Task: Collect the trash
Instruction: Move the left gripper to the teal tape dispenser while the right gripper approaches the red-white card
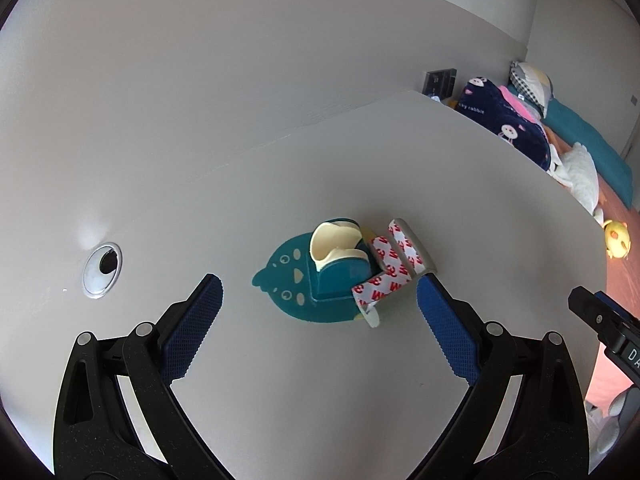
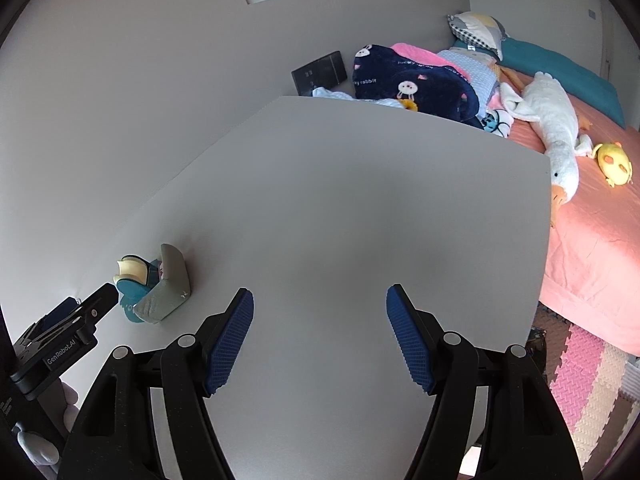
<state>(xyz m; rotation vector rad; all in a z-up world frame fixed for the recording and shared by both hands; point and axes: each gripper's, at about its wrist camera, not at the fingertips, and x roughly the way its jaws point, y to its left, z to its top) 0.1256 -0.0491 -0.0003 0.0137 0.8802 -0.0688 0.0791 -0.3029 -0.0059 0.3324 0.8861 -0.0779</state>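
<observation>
A teal bird-shaped holder point(image 1: 292, 280) with a cream scoop-shaped top point(image 1: 336, 244) lies on the white table point(image 1: 320, 184). A grey corner guard with red-and-white 3M tape strips point(image 1: 394, 264) leans against its right side. My left gripper point(image 1: 320, 300) is open and empty, just short of both, its right fingertip close to the guard. In the right wrist view the holder point(image 2: 134, 280) and grey guard point(image 2: 168, 284) sit at the far left. My right gripper point(image 2: 320, 320) is open and empty over bare table.
A round cable grommet point(image 1: 102, 270) is set in the table at the left. The table meets a white wall behind. Right of the table edge is a bed with pink sheet point(image 2: 592, 240), a plush goose point(image 2: 556, 128), blankets point(image 2: 408, 80) and a yellow toy point(image 2: 614, 160).
</observation>
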